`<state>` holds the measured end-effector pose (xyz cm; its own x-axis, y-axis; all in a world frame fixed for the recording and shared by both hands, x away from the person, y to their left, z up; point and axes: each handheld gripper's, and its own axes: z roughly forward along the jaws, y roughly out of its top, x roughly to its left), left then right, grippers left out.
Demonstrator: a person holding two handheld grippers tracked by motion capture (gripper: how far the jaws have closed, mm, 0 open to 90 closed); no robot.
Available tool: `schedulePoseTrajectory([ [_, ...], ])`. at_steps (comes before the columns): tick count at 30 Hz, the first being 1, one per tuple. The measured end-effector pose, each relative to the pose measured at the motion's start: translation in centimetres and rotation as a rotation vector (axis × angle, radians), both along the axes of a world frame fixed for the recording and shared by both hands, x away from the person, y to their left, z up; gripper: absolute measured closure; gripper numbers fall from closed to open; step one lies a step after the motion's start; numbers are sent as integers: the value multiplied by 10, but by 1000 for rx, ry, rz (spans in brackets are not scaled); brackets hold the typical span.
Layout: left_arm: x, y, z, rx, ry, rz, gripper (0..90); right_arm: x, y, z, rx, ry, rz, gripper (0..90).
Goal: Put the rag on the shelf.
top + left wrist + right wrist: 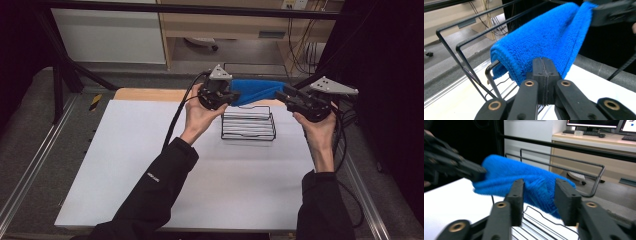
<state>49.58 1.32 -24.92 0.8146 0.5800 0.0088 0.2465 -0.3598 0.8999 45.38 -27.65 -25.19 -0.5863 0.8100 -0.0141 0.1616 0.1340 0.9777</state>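
I've got the white rectangular table top (pixel 200 185) under everything, w/ the black wire rack (pixel 248 125) standing on it toward the far edge; I'll place the rest off that rack. The blue fluffy microfibre cloth (pixel 255 90) is up in the air just above the rack's far top rails, stretched sideways between both tools, not touching the white surface. In the left gripper view the cloth (pixel 544 37) drapes over the rack's upper wires (pixel 469 42). Left gripper (pixel 220 95) sits above the rack's left end; its jaws are pressed fully together, a bit of cloth edge seems pinched right at the tips. Right gripper (pixel 292 100) is above and just right of the rack's right end; in the right gripper view its jaws stand apart w/ the cloth (pixel 536 182) between them, and I can't tell whether the pads actually touch it.
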Motion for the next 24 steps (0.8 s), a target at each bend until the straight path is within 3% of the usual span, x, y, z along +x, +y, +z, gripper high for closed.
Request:
schedulePoseTrajectory([
  [5,3,-1,-10,13,3,4,899,-3,3,6,25,-6,15,573],
  [7,3,-1,-13,15,3,6,899,-3,4,5,28,5,28,638],
  [11,4,1,-17,3,4,7,899,0,6,-6,12,73,31,848],
  [13,4,1,-19,0,4,7,899,2,5,-14,5,100,19,900],
  [18,6,2,-22,-4,3,11,898,8,2,-33,-34,136,-42,900],
  [24,4,6,-20,-5,5,12,876,4,0,-37,-12,120,-30,861],
])
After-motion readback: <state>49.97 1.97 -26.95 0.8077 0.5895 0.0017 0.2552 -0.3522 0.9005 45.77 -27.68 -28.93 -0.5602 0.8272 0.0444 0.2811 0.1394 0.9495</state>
